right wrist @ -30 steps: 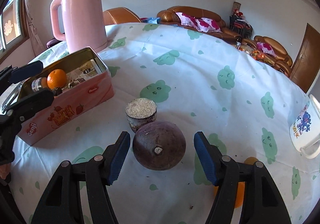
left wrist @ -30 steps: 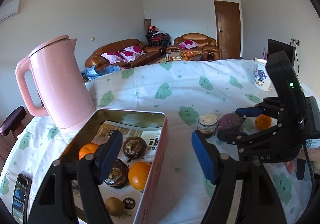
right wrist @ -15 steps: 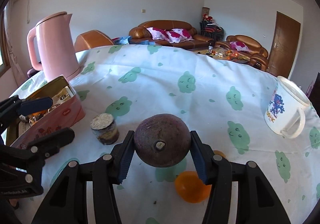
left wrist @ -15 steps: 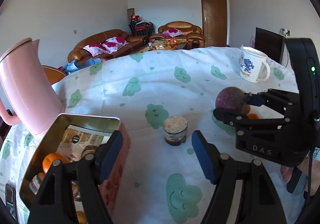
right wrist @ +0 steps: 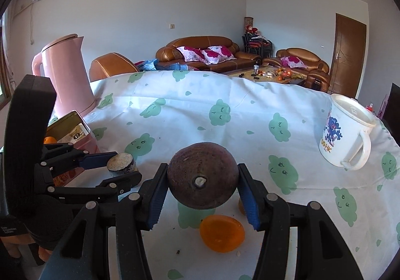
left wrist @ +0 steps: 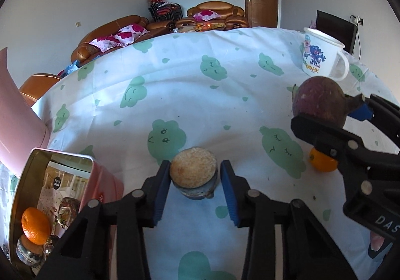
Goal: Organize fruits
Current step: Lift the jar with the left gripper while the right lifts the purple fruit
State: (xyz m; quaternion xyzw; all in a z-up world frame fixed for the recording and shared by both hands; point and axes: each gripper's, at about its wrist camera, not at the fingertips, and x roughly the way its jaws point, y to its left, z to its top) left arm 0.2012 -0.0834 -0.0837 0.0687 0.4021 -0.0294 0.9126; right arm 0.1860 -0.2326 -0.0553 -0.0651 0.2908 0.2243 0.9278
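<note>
Right gripper (right wrist: 202,195) hides part of one orange (right wrist: 242,206); kettle (left wrist: 17,114) cropped.

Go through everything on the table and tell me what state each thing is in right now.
Left gripper: closing around the small jar.
Right gripper: clamped on the purple fruit, lifted.
Tin box: open, orange inside.
Mug: upright.
Kettle: lid shut.

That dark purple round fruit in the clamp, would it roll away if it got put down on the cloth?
Probably. The purple fruit looks nearly spherical, so it would likely roll on the tablecloth. Its skin looks hard and dull, so the right gripper pinching its sides seems secure, and it appears firm, not squashing.
</note>
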